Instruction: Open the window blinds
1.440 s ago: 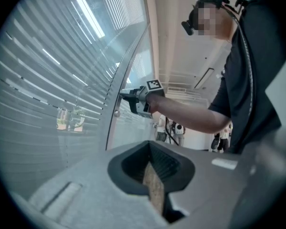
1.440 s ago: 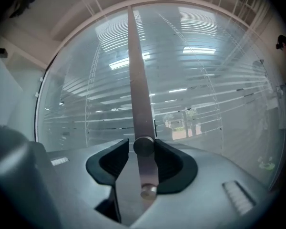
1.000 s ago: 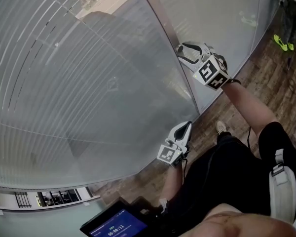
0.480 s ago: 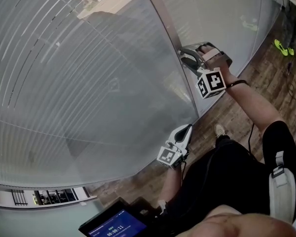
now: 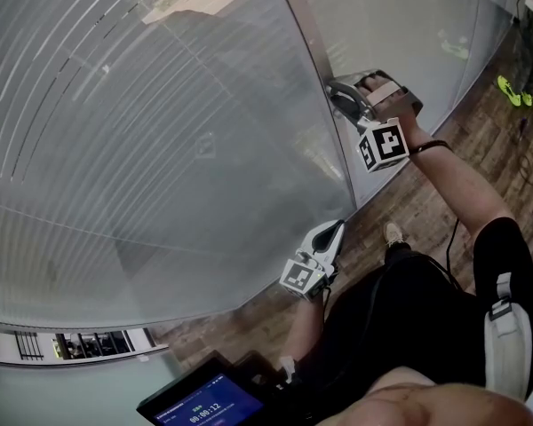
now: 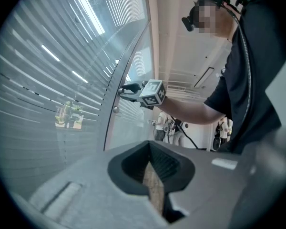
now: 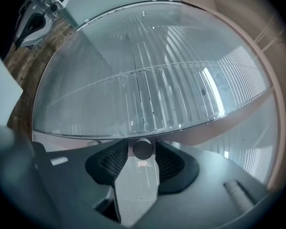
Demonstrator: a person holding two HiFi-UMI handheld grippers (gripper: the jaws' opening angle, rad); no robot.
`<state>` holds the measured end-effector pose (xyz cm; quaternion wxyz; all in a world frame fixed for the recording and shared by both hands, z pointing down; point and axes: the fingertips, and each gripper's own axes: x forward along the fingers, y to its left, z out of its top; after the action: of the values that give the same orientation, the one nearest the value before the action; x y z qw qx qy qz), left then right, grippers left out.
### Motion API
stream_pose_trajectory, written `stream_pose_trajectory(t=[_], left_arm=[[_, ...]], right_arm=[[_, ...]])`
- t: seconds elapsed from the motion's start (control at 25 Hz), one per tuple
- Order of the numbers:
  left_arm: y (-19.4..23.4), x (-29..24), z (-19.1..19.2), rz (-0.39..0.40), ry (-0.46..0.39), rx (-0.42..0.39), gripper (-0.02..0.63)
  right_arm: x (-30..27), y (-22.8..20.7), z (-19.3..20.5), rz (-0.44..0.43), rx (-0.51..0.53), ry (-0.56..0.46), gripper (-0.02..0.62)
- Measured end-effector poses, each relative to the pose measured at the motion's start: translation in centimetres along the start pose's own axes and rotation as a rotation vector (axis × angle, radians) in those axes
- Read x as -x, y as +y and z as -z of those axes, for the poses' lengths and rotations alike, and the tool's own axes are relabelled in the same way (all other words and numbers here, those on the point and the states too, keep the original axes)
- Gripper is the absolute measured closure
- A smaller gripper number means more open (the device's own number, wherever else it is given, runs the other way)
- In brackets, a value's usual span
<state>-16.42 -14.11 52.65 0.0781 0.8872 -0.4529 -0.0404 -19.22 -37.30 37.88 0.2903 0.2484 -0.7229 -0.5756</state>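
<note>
Right jaws lately tighter on knob [image 7: 143, 148]

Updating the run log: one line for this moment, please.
right gripper: jaws just closing on knob, gripping it | left gripper: shut, empty | blinds: slats mostly closed

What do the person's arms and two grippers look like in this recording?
The left gripper and right gripper are pale grey with dark ribbed pads, and each carries a white cube printed with black square markers. The person wears a black short-sleeved top and a dark band on the right wrist.
</note>
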Motion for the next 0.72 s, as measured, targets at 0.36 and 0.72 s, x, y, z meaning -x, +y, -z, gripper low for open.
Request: stream_pose_trajectory(t=[0.36, 0.72], left_arm=[[-0.13, -0.19, 0.12, 0.01, 0.005, 0.0, 0.604], [-0.36, -0.26, 0.32, 0.018, 0.012, 0.0, 0.604]], right_arm=[[-0.36, -0.13, 0.4, 0.014, 0.051, 0.021, 0.464], [-0.35, -0.15, 0.4, 0.034, 0.045, 0.02, 0.477]])
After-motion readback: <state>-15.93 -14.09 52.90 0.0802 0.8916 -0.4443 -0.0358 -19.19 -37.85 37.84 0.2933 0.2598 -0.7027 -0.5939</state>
